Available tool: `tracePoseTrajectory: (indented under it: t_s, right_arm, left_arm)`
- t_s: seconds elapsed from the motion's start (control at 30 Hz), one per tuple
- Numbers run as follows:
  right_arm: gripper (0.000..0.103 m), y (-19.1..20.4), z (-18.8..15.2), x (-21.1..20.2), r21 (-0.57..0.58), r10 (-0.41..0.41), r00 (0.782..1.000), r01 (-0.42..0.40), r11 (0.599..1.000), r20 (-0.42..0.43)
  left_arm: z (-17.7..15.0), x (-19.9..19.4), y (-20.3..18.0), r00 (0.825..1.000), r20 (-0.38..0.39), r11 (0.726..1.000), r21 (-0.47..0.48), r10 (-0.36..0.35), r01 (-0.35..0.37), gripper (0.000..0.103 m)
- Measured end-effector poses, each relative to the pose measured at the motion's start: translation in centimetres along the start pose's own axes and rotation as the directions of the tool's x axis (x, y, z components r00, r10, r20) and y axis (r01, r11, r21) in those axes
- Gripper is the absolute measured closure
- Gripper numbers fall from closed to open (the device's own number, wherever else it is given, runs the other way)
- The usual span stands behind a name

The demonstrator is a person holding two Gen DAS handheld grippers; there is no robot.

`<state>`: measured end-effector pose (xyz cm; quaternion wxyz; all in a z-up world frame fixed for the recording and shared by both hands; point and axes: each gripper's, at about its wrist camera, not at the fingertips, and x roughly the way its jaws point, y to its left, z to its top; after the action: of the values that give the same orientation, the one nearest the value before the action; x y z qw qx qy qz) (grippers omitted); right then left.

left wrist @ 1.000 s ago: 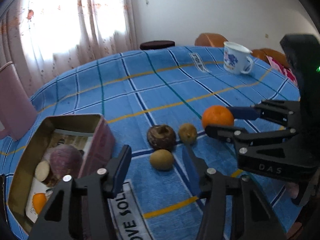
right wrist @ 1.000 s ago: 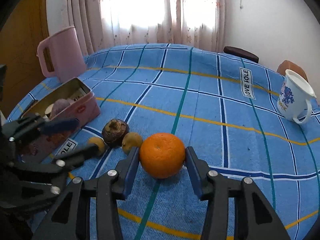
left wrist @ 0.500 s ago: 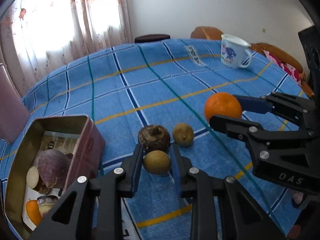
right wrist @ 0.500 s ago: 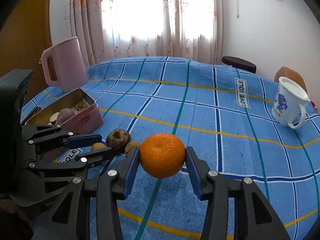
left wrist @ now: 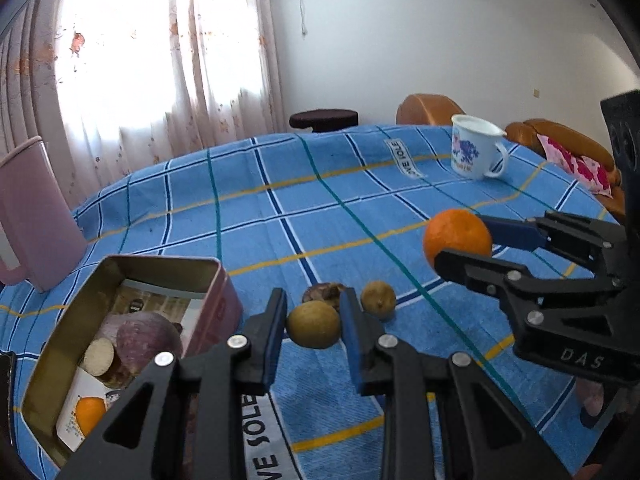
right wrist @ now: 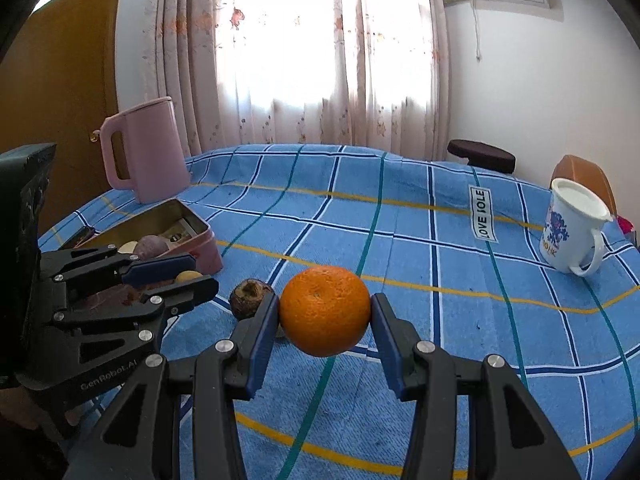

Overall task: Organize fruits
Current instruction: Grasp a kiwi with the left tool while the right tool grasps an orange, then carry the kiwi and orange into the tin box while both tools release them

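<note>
My left gripper (left wrist: 314,306) is shut on a small olive-brown fruit (left wrist: 314,326) and holds it just above the blue checked cloth. Behind it lie a dark brown fruit (left wrist: 324,291), half hidden by the fingers, and a yellowish-brown fruit (left wrist: 378,298). An open pink tin (left wrist: 160,260) stands at the left with a purple root, a cut piece and an orange fruit inside. My right gripper (right wrist: 325,302) is shut on an orange (right wrist: 324,316), held clear of the table. From the right wrist view the left gripper (right wrist: 190,270) shows at the left beside the tin (right wrist: 200,226).
A pink jug (right wrist: 148,148) stands at the far left of the table behind the tin. A white flowered mug (right wrist: 568,232) stands at the far right. Beyond the table edge are a dark stool (right wrist: 482,155) and an orange chair (left wrist: 428,108).
My left gripper shut on the small olive-brown fruit and raised it a little. The right gripper kept its hold on the orange and lifted it off the cloth.
</note>
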<state>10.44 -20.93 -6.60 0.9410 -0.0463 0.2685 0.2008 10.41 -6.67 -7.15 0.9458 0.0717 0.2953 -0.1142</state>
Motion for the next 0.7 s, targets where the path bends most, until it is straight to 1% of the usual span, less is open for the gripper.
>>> tracePoseTrajectory:
  t_s: [0.3, 0.47, 0.7]
  right_arm:
    - [0.055, 0.2, -0.1, -0.9, -0.010, 0.002, 0.999, -0.001, 1.000, 0.051]
    - [0.055, 0.5, -0.1, -1.6, -0.027, -0.004, 0.996, 0.006, 1.000, 0.086]
    - [0.055, 0.7, -0.4, -2.4, -0.034, -0.010, 0.992, 0.014, 0.999, 0.128]
  left_arm:
    - [-0.1, -1.6, 0.6, 0.996, 0.086, 0.999, -0.028, 0.022, -0.020, 0.074]
    - [-0.3, -2.2, 1.0, 0.993, 0.115, 0.998, -0.050, 0.029, -0.024, 0.074]
    - [-0.5, -3.0, 0.7, 0.986, 0.154, 0.998, -0.040, 0.059, -0.054, 0.074]
